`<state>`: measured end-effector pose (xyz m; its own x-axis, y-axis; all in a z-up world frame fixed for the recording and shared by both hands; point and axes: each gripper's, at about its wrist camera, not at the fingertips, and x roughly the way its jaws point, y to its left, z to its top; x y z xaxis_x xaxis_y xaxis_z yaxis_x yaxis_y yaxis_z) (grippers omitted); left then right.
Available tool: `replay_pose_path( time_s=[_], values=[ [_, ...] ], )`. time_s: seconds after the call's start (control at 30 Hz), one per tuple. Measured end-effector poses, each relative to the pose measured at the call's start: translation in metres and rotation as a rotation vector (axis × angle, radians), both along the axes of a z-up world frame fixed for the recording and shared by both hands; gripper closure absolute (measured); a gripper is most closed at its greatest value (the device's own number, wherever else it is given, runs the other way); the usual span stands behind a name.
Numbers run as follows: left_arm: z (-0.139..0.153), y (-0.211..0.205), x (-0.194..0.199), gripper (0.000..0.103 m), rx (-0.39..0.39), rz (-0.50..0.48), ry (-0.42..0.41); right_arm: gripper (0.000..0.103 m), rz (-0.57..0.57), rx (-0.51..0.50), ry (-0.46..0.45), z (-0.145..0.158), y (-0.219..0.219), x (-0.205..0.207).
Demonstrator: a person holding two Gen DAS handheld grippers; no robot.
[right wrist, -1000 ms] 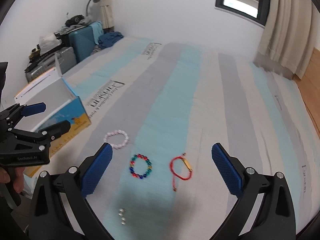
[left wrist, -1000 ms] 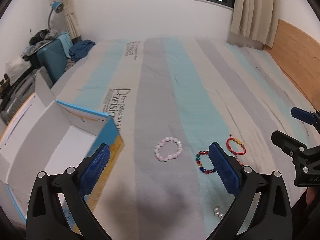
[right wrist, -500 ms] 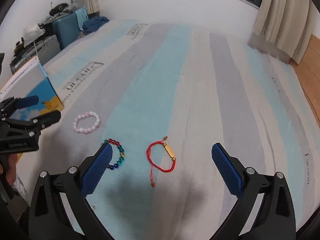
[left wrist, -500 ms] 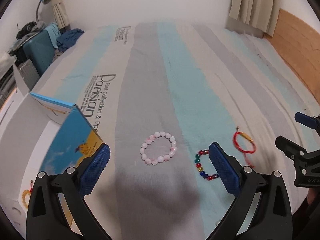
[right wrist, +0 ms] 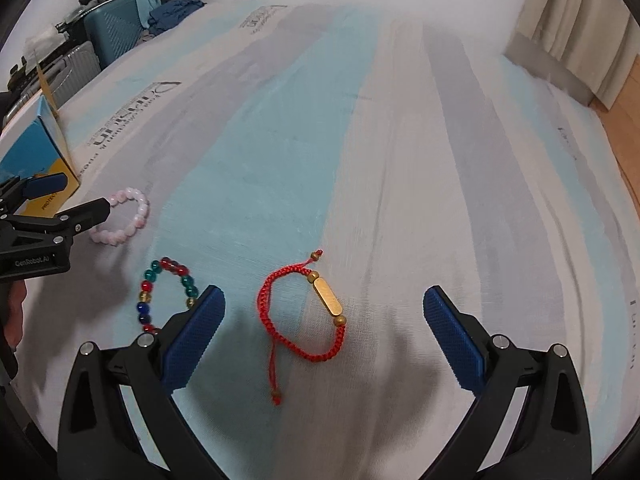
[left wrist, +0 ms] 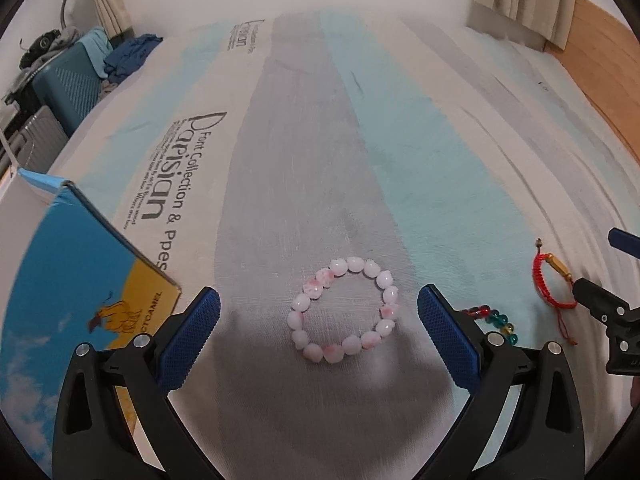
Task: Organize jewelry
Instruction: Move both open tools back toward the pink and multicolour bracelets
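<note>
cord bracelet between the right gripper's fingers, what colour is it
The cord bracelet is red braided cord with a gold bar and small gold beads, clearest in the right wrist view.

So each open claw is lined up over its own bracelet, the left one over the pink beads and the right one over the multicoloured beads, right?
Not quite. The left gripper does frame the pink bead bracelet, but the right gripper frames the red cord bracelet, as the right wrist view shows. The multicoloured bead bracelet lies outside its left finger.
</note>
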<state>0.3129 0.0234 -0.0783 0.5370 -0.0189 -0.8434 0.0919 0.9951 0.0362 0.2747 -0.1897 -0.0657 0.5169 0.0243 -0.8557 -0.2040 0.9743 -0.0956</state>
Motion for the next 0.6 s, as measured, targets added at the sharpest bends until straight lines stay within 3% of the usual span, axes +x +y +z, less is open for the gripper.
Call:
replay_pose_path(
  time_s=[0.5,0.6],
  values=[
    [-0.05,-0.014,0.008,0.012,0.052,-0.066,0.048,0.016,0.03,0.028,0.1,-0.043,0.005,0.01],
    [-0.051,-0.011,0.008,0.011,0.026,-0.053,0.041,0.017,0.022,0.046,0.095,-0.048,0.002,0.008]
  ],
)
